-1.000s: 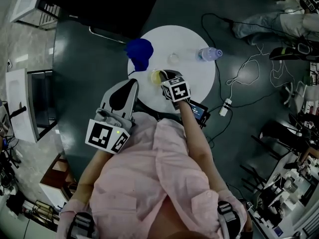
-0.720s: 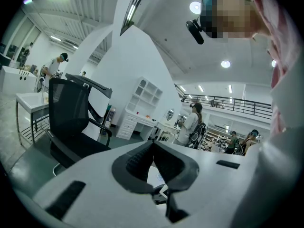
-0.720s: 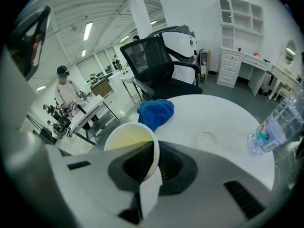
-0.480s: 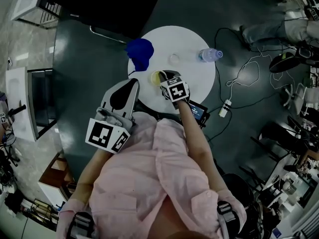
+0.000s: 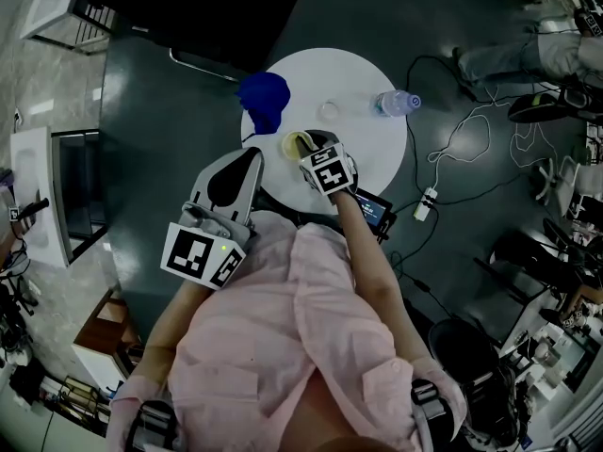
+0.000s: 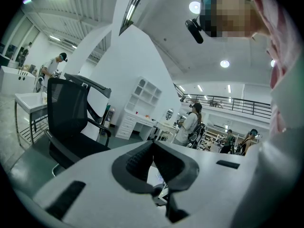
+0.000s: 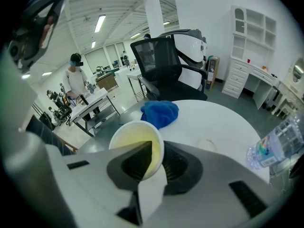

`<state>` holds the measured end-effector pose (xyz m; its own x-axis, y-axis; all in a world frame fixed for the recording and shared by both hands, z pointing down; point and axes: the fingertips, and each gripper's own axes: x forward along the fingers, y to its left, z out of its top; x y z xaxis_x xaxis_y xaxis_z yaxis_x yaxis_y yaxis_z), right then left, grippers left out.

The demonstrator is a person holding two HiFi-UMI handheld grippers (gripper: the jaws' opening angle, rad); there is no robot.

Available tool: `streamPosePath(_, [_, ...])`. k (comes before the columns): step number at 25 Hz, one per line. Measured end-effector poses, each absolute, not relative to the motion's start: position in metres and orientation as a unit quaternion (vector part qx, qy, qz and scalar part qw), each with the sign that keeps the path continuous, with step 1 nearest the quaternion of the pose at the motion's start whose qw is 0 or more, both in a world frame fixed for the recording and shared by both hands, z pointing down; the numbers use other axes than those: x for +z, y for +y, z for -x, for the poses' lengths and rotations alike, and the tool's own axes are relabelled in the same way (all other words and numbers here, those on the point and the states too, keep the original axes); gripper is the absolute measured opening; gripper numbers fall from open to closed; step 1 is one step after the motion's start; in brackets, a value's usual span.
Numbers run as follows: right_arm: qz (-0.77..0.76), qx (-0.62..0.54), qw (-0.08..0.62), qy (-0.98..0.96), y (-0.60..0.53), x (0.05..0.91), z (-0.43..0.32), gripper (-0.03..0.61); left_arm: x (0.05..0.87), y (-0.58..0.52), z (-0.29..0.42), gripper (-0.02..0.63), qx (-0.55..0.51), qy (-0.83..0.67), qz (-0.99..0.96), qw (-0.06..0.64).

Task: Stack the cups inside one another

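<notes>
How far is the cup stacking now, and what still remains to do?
Nothing looks stacked yet. In hand: the right gripper pinches the wall of the pale cup. Left to do: the small clear cup stands alone on the round table, so the two must still be nested. The left gripper is shut, empty and away from the table.

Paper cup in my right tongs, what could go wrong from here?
The right tongs pinch the paper cup by one side wall only, so it could crumple or swing loose. The clear cup on the table stands free, with the left tongs shut and empty; it might skid or tip during stacking.
</notes>
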<state>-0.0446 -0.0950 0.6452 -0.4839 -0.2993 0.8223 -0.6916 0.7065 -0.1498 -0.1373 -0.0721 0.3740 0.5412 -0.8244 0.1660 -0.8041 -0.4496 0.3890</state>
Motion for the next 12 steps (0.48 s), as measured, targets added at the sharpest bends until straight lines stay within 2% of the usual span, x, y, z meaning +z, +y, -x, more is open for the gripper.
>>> streamPosePath(3, [-0.297,0.24,0.408,-0.829,-0.0949,0.6444,0.0445,0.054,0.3746,-0.072,0.136,0.018,-0.023,-0.478,-0.851,0.216])
streamPosePath(5, [-0.295,0.242,0.405,-0.831,-0.0935,0.6428,0.0459,0.117,0.3738,-0.0712,0.1362,0.018,-0.024,-0.478,-0.851,0.215])
streamPosePath(12, [-0.289,0.239,0.404,-0.834,-0.0915,0.6411,0.0504,0.17,0.3736,-0.0707,0.1371,0.018,-0.025,-0.478,-0.851,0.216])
